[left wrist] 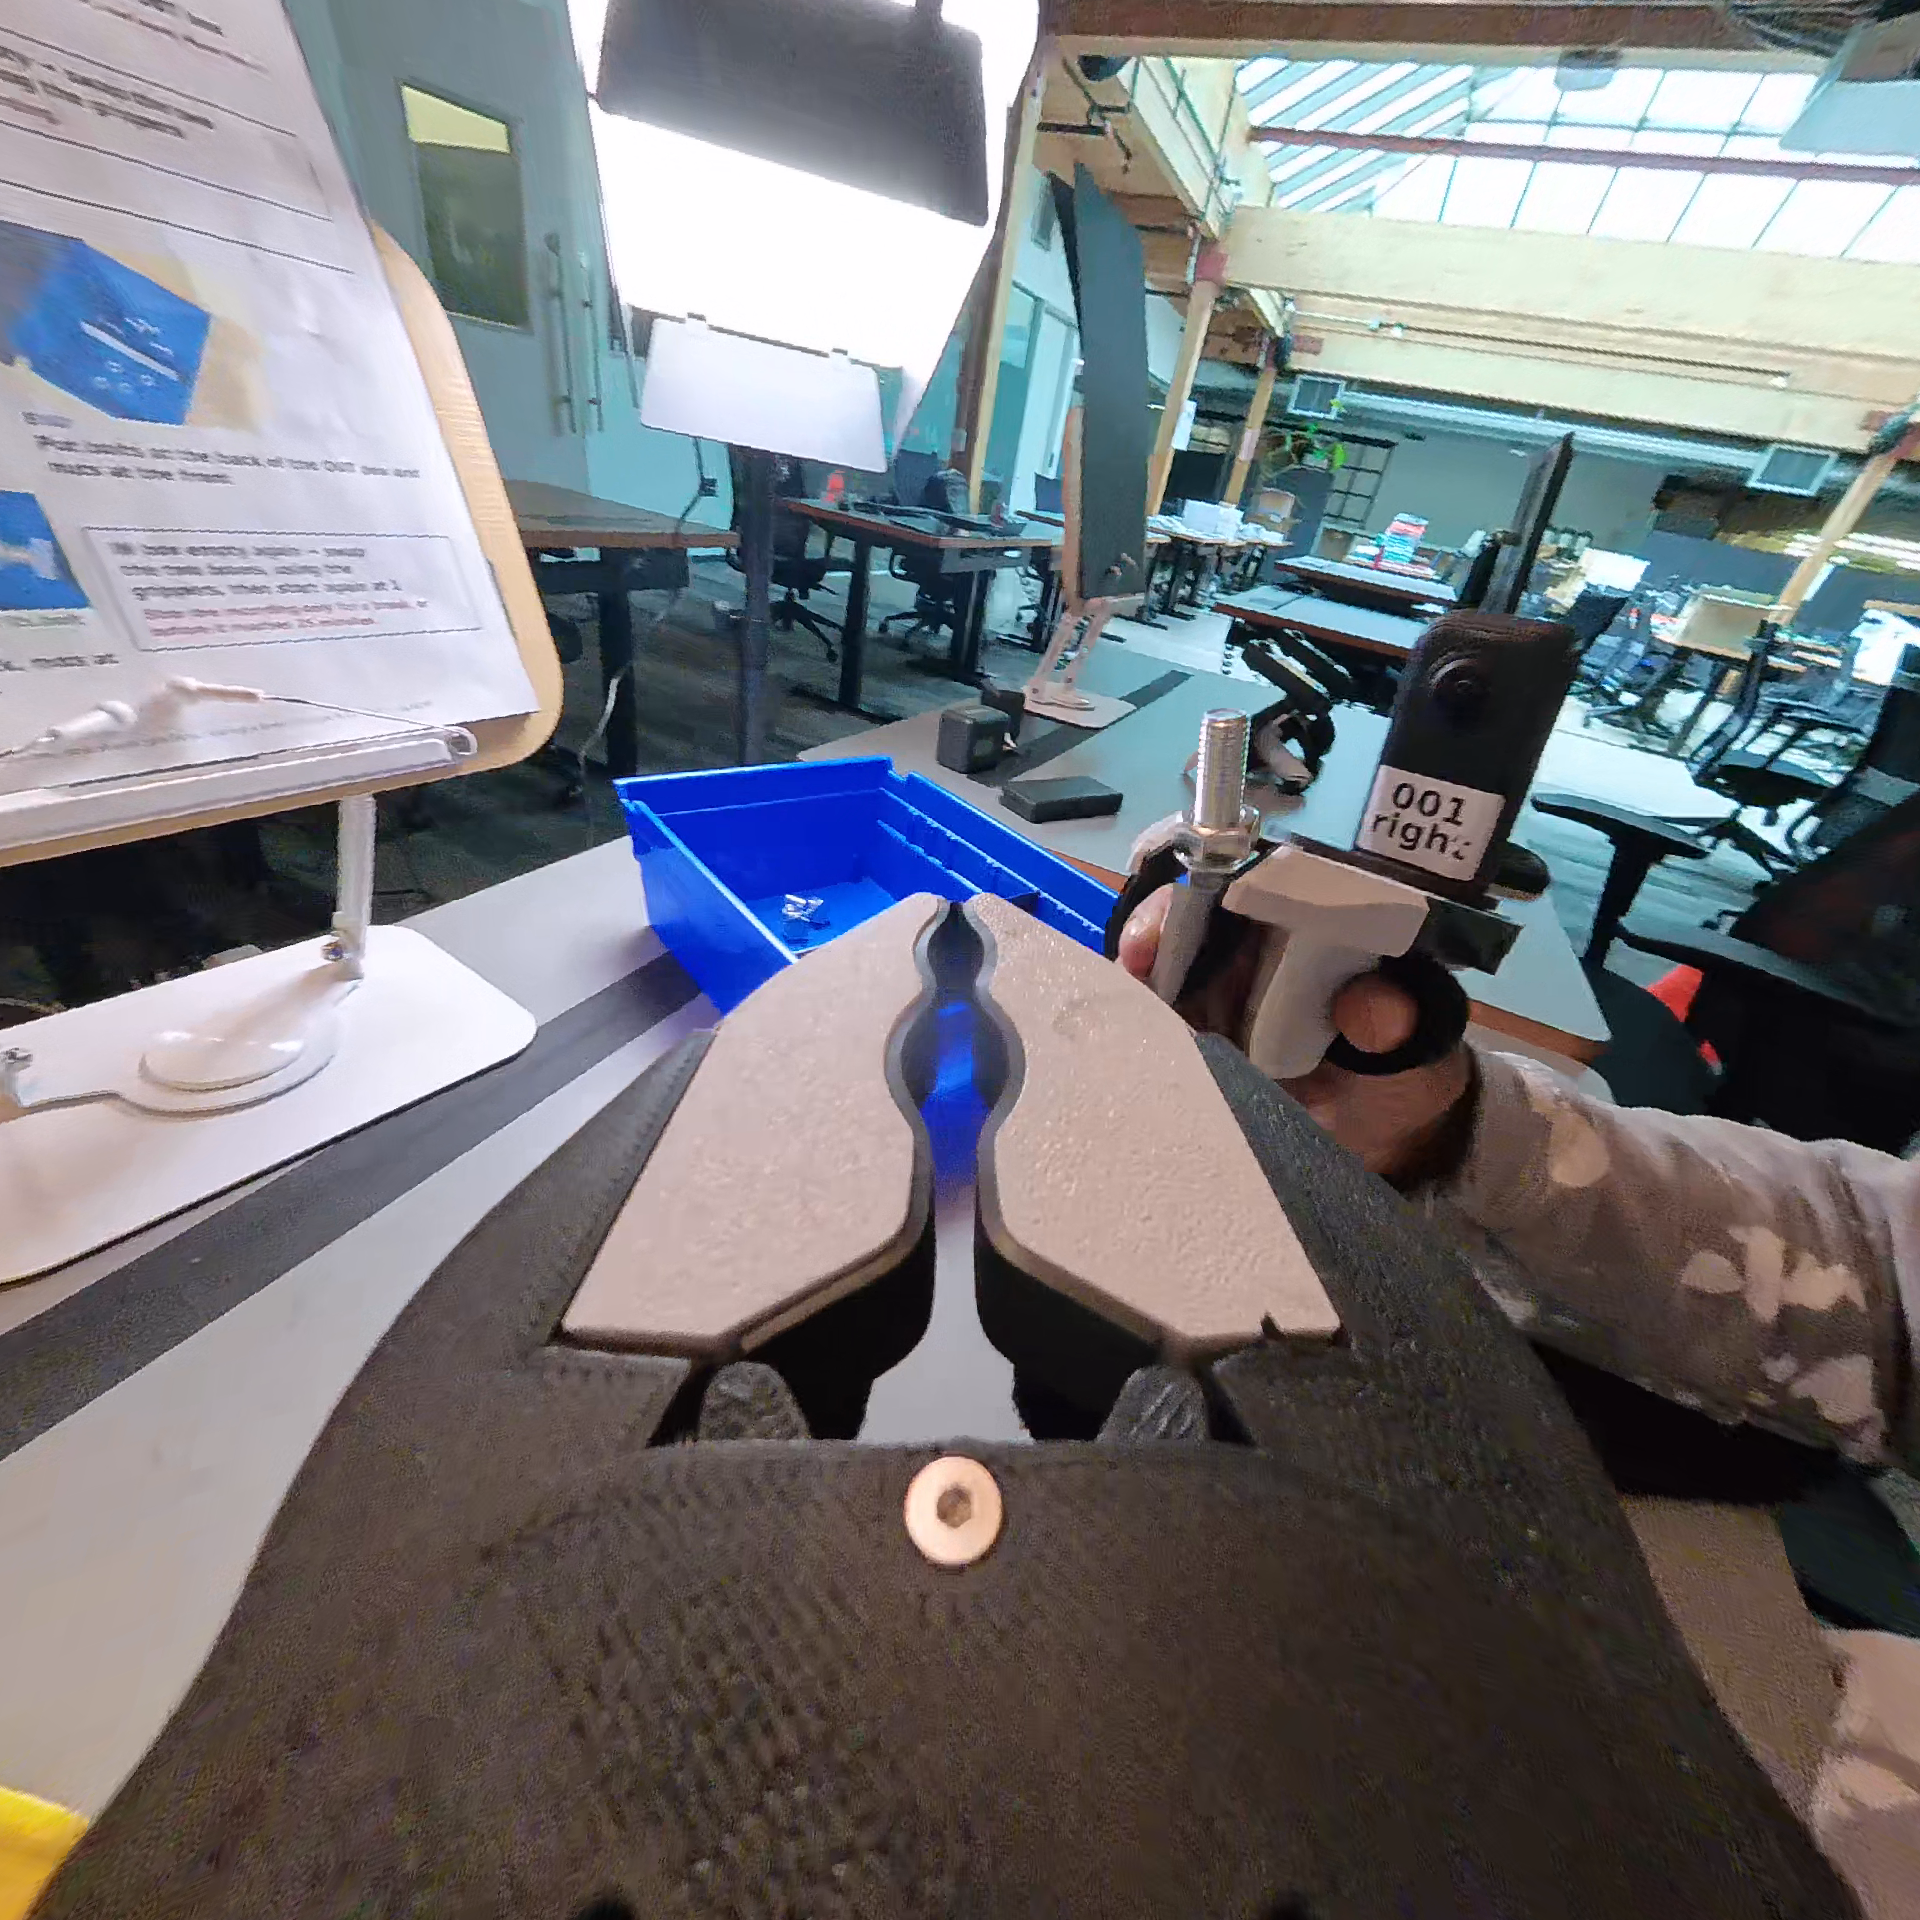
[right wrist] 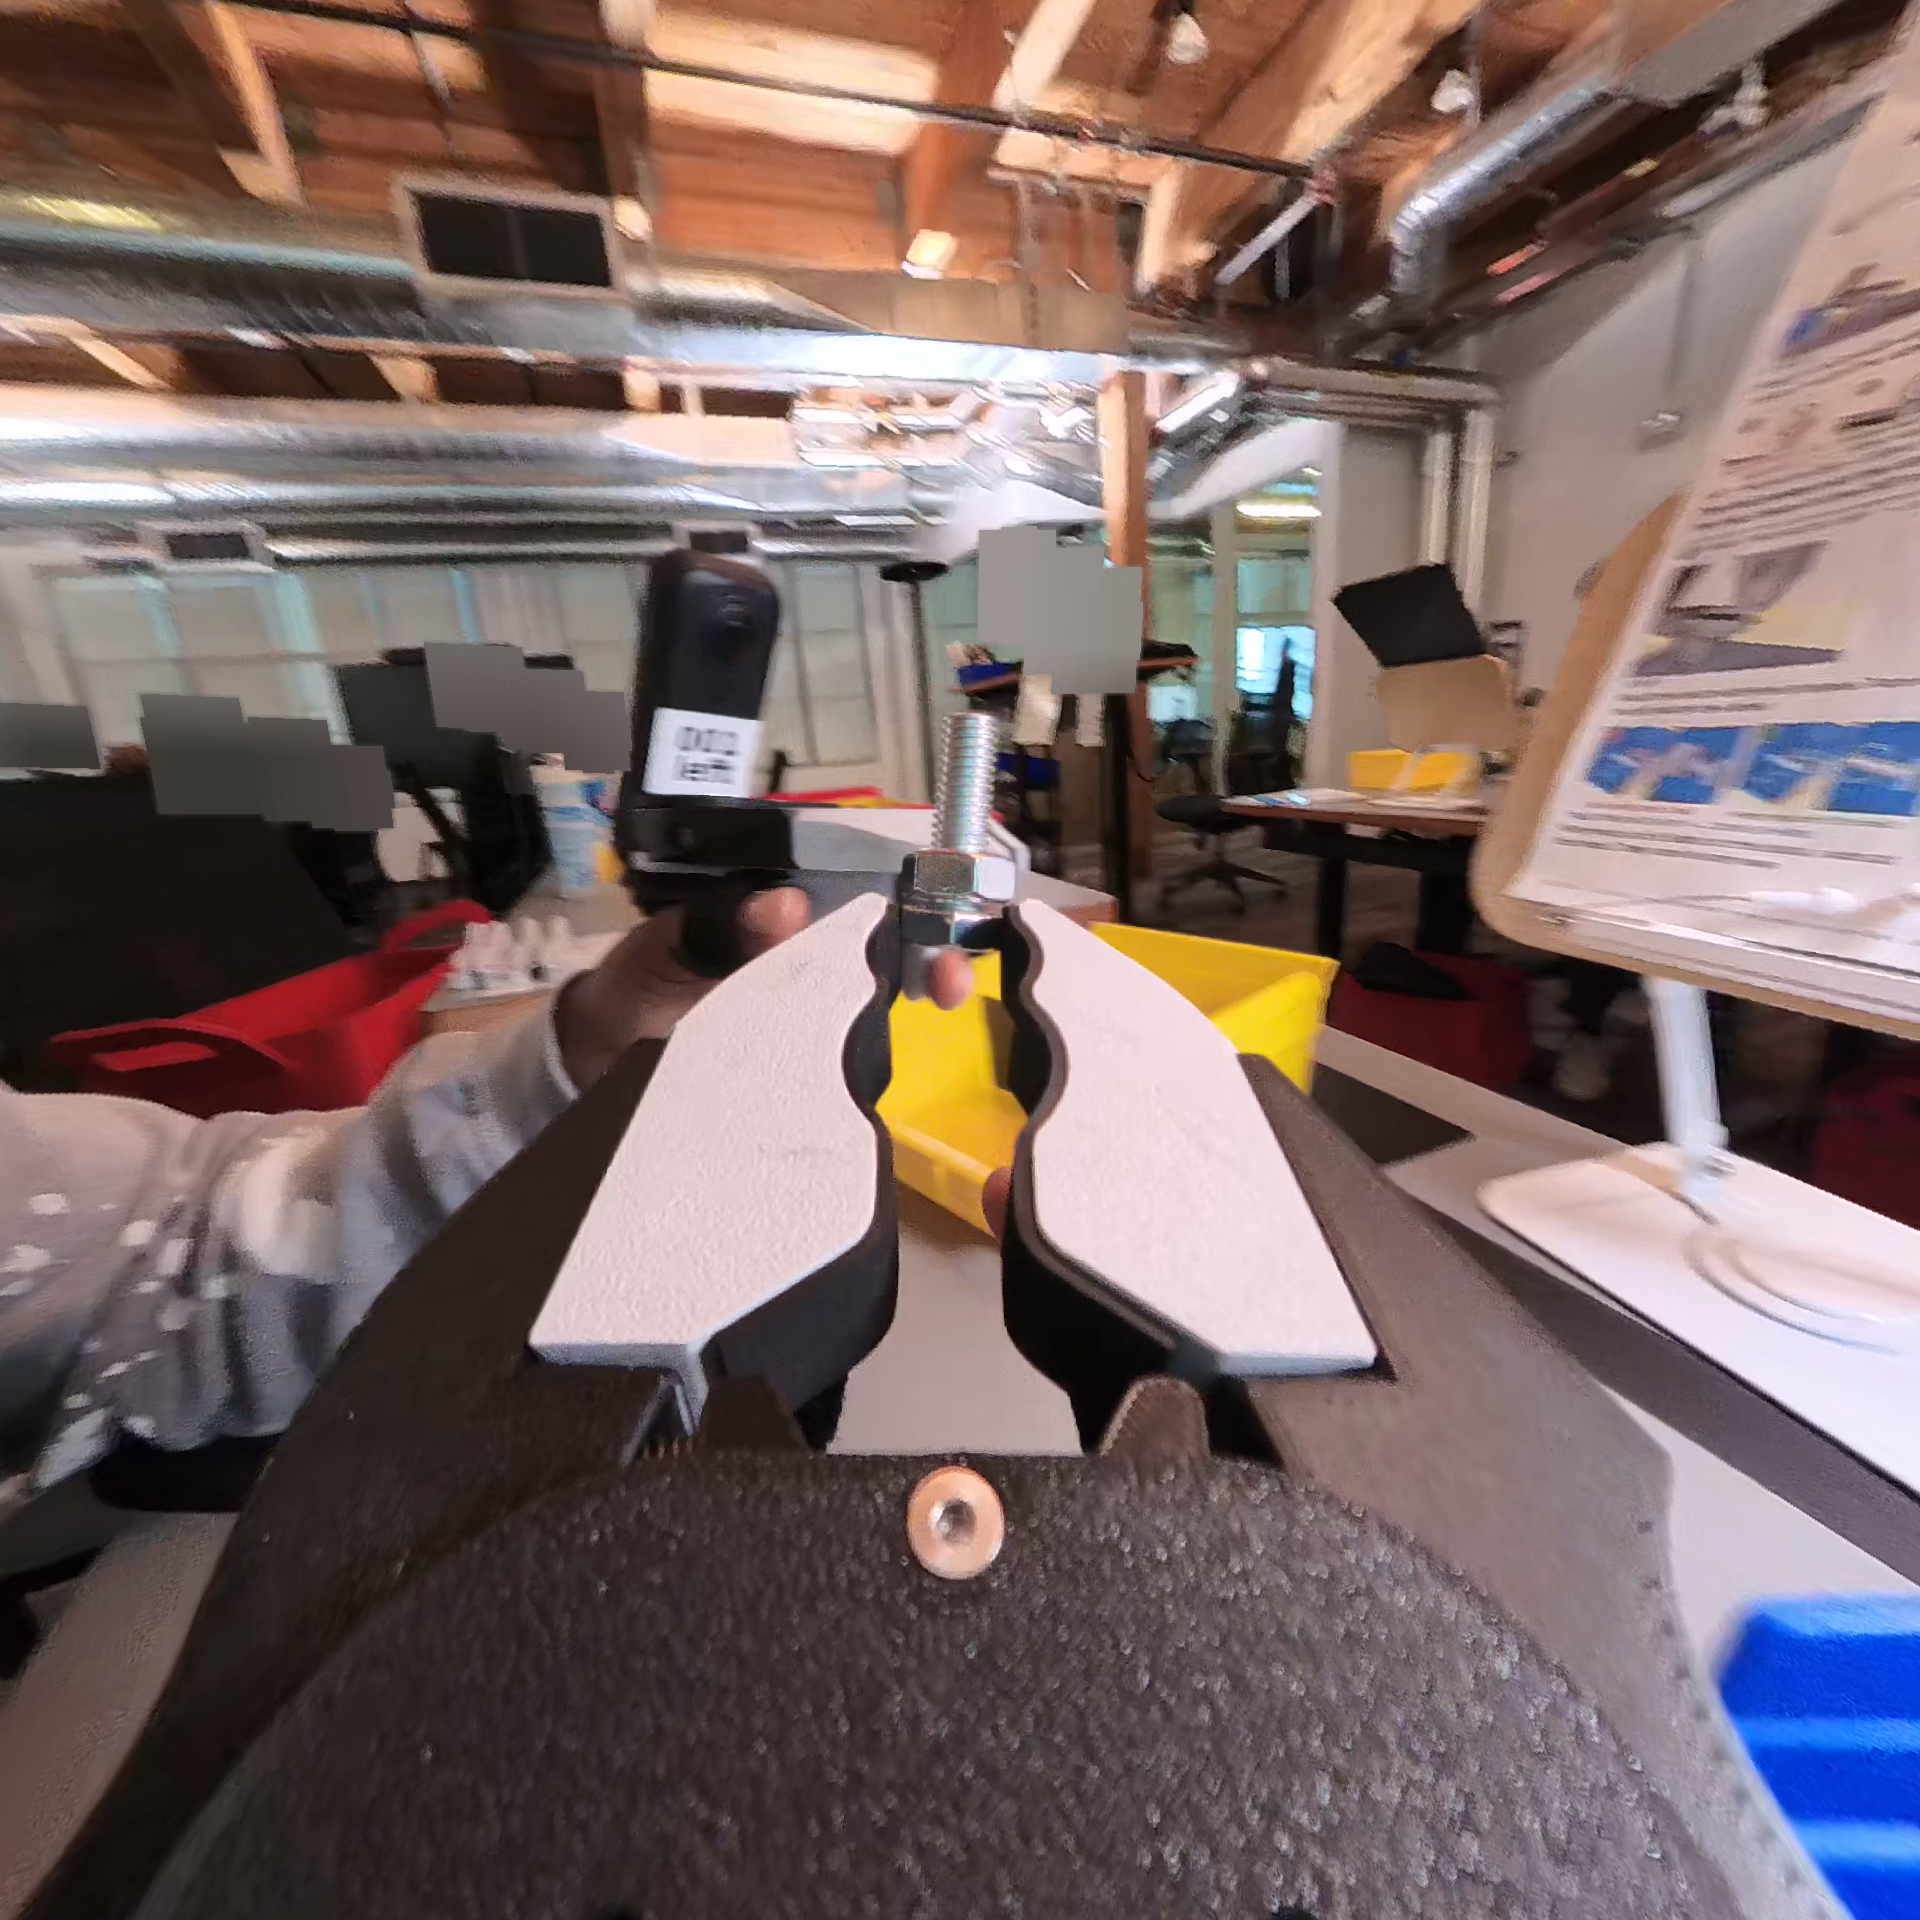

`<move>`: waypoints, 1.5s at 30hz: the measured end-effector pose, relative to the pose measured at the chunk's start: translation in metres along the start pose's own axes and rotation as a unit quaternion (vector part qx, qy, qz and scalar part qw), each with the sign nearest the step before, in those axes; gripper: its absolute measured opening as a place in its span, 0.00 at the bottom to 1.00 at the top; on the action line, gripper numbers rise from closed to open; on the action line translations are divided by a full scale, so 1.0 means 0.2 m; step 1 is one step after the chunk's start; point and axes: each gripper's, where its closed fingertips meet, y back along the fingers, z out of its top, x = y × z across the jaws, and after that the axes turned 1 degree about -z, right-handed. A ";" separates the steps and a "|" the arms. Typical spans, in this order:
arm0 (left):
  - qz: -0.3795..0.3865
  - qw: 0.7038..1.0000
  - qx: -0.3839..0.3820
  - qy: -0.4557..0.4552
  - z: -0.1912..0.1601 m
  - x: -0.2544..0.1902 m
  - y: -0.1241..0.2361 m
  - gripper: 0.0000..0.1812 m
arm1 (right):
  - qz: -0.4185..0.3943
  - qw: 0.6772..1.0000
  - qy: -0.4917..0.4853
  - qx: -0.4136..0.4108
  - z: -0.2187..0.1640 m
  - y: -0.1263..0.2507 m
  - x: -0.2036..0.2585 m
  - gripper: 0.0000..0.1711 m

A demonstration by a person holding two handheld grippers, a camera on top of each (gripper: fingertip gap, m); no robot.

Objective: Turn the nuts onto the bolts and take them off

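My right gripper is shut on the head end of a silver bolt. The bolt stands upright with its threaded end up, and a hex nut sits on it just above my fingertips. In the left wrist view the right gripper holds the same bolt and nut to the right of the blue bin. My left gripper is shut with nothing between its pads. It is low and left of the bolt, apart from it.
A blue bin on the grey table holds a few small metal parts. A yellow bin stands behind the right fingers. A paper sheet on a white stand is at the left, and shows in the right wrist view. Tip to tip, the grippers are about 6 cm apart.
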 end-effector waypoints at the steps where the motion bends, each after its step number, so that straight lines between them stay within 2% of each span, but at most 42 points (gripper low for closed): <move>1: 0.017 1.000 -0.004 -0.003 0.00 0.04 0.01 0.00 | -0.025 1.000 0.011 0.013 0.01 0.02 -0.06 0.11; 6: 0.068 0.998 -0.014 0.002 -0.02 0.17 0.03 0.00 | -0.190 0.977 0.025 0.090 0.10 0.20 -0.47 0.10; 10: 0.087 0.996 -0.013 -0.003 -0.02 0.22 0.04 0.00 | -0.326 0.929 0.019 0.172 0.12 0.42 -0.92 0.10; 14: 0.089 0.995 0.016 -0.030 -0.05 0.22 0.05 0.00 | -0.448 0.834 0.015 0.321 -0.03 0.68 -1.40 0.11; 17: 0.099 0.993 0.015 -0.054 -0.02 0.22 0.07 0.00 | -0.494 0.762 -0.025 0.419 -0.21 0.85 -1.61 0.11; 23: 0.130 0.989 0.004 -0.074 0.04 0.28 0.14 0.00 | -0.550 0.606 -0.047 0.573 -0.46 1.09 -1.78 0.11; 25: 0.142 0.987 -0.002 -0.074 0.06 0.32 0.18 0.00 | -0.559 0.577 -0.063 0.593 -0.52 1.14 -1.79 0.11; 27: 0.159 0.984 -0.006 -0.079 0.08 0.36 0.21 0.00 | -0.565 0.561 -0.076 0.600 -0.57 1.17 -1.80 0.11; 31: 0.180 0.981 -0.014 -0.070 0.11 0.44 0.28 0.00 | -0.565 0.543 -0.092 0.615 -0.63 1.20 -1.79 0.11; 35: 0.183 0.981 -0.019 -0.058 0.11 0.46 0.30 0.00 | -0.556 0.568 -0.099 0.598 -0.60 1.17 -1.79 0.11; 39: 0.184 0.981 -0.019 -0.062 0.11 0.45 0.31 0.00 | -0.531 0.619 -0.075 0.574 -0.48 1.09 -1.78 0.11; 45: 0.178 0.982 -0.007 -0.070 0.09 0.44 0.27 0.00 | -0.463 0.715 0.007 0.524 -0.25 0.88 -1.61 0.19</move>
